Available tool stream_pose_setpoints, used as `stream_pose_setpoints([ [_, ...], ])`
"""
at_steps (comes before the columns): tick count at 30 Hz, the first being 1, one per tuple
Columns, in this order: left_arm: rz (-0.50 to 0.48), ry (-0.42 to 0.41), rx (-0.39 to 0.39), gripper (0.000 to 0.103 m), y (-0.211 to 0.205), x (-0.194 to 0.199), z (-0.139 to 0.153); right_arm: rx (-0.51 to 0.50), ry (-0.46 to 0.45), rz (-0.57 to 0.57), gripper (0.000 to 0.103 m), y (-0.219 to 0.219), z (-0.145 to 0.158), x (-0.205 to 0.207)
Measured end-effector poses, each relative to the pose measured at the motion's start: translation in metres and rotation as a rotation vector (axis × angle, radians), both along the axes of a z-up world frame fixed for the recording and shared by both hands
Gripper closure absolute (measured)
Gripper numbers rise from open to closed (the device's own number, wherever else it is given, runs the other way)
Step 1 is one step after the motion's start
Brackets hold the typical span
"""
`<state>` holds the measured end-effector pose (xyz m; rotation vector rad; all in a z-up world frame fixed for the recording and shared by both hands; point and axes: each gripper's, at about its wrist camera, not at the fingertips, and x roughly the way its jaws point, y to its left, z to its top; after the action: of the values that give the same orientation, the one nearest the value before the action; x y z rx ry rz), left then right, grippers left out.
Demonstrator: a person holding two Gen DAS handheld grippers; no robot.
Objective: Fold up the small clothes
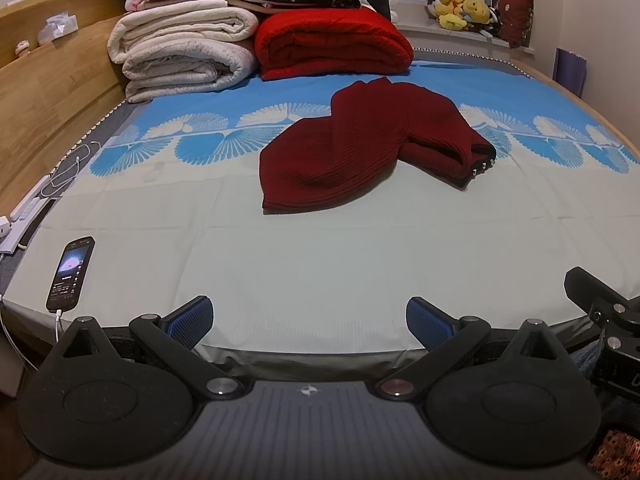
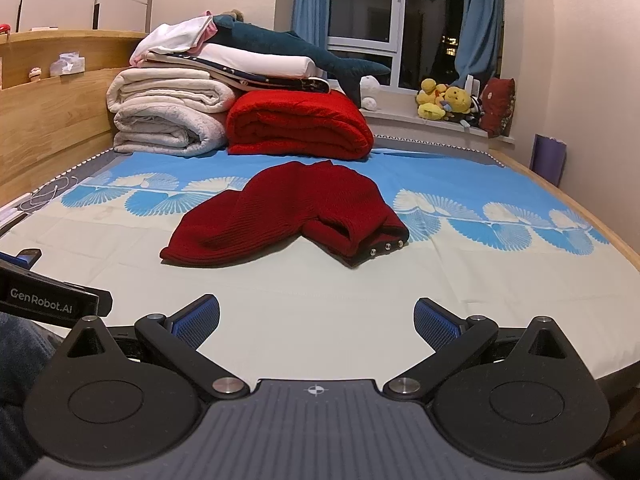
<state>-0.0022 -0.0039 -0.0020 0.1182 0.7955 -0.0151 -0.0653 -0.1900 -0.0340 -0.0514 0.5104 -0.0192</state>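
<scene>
Bedsheet (image 1: pixel 280 264) beneath both grippers' wide-spread, empty fingers (image 1: pixel 192 322).

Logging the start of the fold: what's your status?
Left gripper and right gripper open, empty. Dark red ribbed knit garment crumpled mid-bed, untouched. Black smartphone lies clear.

One item on my feed: a dark red ribbed knit garment (image 1: pixel 360 148), small, lying unfolded and rumpled on the bed sheet (image 1: pixel 280 264), straddling the line where the pale cream area meets the blue fan-patterned band. I log it as bunched into two lobes, the broader one spread flat toward my left with a straight hem edge nearest me, the other doubled over on the right and ending in a dark edge carrying three small metal snaps (image 2: pixel 387 247).
</scene>
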Motion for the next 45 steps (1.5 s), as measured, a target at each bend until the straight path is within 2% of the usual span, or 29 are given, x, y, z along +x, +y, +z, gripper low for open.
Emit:
stream_pose_setpoints([
  [29, -0.009, 0.019, 0.004, 0.000, -0.001, 0.009, -0.006, 0.015, 0.000, -0.003, 0.001, 0.001, 0.002, 0.005],
  [34, -0.042, 0.037, -0.024, 0.000, -0.002, 0.018, -0.012, 0.017, 0.002, -0.009, 0.001, 0.000, 0.000, 0.010],
  [38, -0.054, 0.047, -0.027, 0.000, -0.005, 0.039, -0.019, 0.049, -0.013, -0.099, 0.001, -0.018, -0.004, 0.039],
  [42, -0.105, 0.005, 0.007, 0.000, -0.022, 0.079, -0.022, 0.195, 0.028, -0.291, 0.001, -0.066, -0.013, 0.104],
  [45, -0.140, -0.004, -0.005, 0.000, -0.046, 0.131, -0.026, 0.293, 0.063, -0.384, 0.001, -0.100, -0.018, 0.163],
])
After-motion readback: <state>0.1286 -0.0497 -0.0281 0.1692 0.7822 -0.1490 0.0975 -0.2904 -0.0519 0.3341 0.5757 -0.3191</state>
